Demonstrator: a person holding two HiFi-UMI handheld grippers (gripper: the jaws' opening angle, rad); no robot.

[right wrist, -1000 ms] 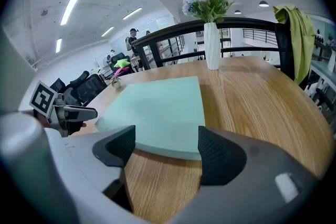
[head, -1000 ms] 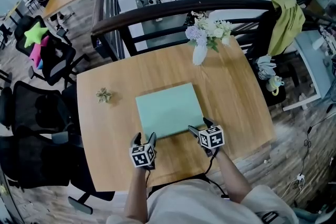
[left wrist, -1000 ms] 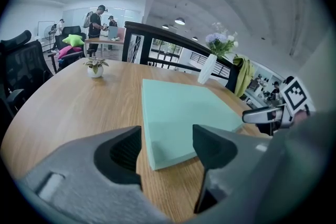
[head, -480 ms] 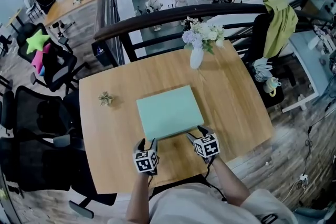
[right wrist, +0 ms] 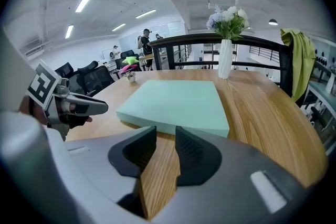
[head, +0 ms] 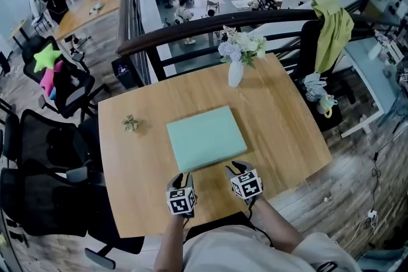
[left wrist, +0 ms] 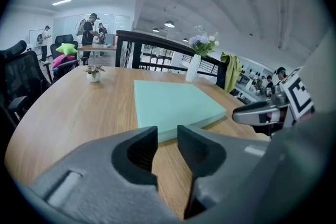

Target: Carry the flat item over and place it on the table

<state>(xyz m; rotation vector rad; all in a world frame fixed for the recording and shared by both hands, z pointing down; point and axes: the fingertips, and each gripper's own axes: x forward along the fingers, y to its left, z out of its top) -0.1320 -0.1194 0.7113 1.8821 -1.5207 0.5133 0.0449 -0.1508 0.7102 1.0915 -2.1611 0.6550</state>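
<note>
The flat item is a mint-green slab [head: 205, 137] lying flat on the wooden table [head: 280, 118]; it also shows in the left gripper view [left wrist: 173, 105] and the right gripper view [right wrist: 178, 102]. My left gripper [head: 181, 179] [left wrist: 167, 136] hovers just short of the slab's near edge, at its left corner. My right gripper [head: 233, 169] [right wrist: 165, 136] is near the slab's right corner, also clear of it. Both pairs of jaws have just been closing and stand narrowly open, with only bare tabletop between them. Neither gripper touches the slab.
A white vase of flowers [head: 236, 70] stands at the table's far edge, with a small potted plant [head: 131, 123] at the left. A dark railing [head: 191, 22] runs behind the table. Black chairs [head: 44, 181] stand left; a chair with a yellow-green cloth [head: 331, 22] stands right.
Both grippers have drawn back from the slab's near edge toward the person, and their jaws have narrowed. The slab lies where it was on the table.
</note>
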